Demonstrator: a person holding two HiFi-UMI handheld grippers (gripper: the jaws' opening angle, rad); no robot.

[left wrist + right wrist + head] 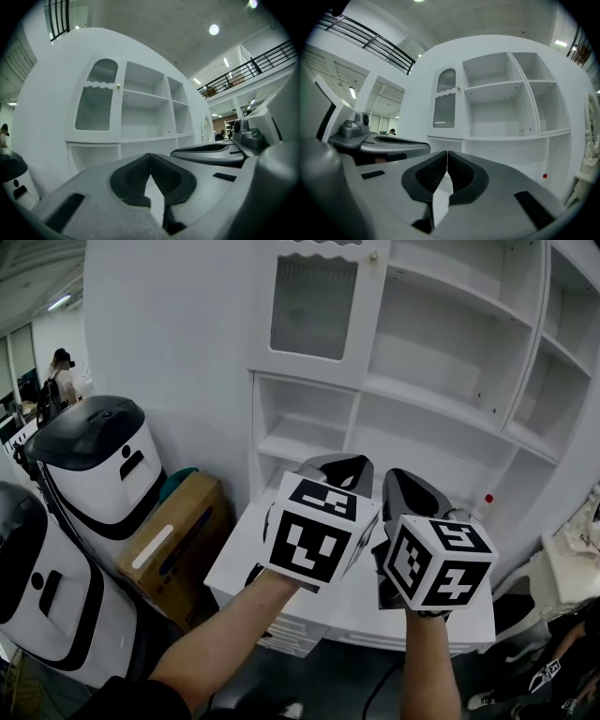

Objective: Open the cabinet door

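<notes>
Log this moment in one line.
left gripper: shut, empty | right gripper: shut, empty | door: closed, untouched | both grippers short of cabinet

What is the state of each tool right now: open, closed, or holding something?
Left tool: closed, jaws together, holding nothing.
Right tool: closed, jaws together, holding nothing.

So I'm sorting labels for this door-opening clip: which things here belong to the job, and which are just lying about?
Part of the job:
- cabinet door, shut
- its knob
- left tongs and right tongs, both closed, empty

Just lying about:
- cardboard box
- black-and-white machines
- small red thing on the unit
- open shelves
</notes>
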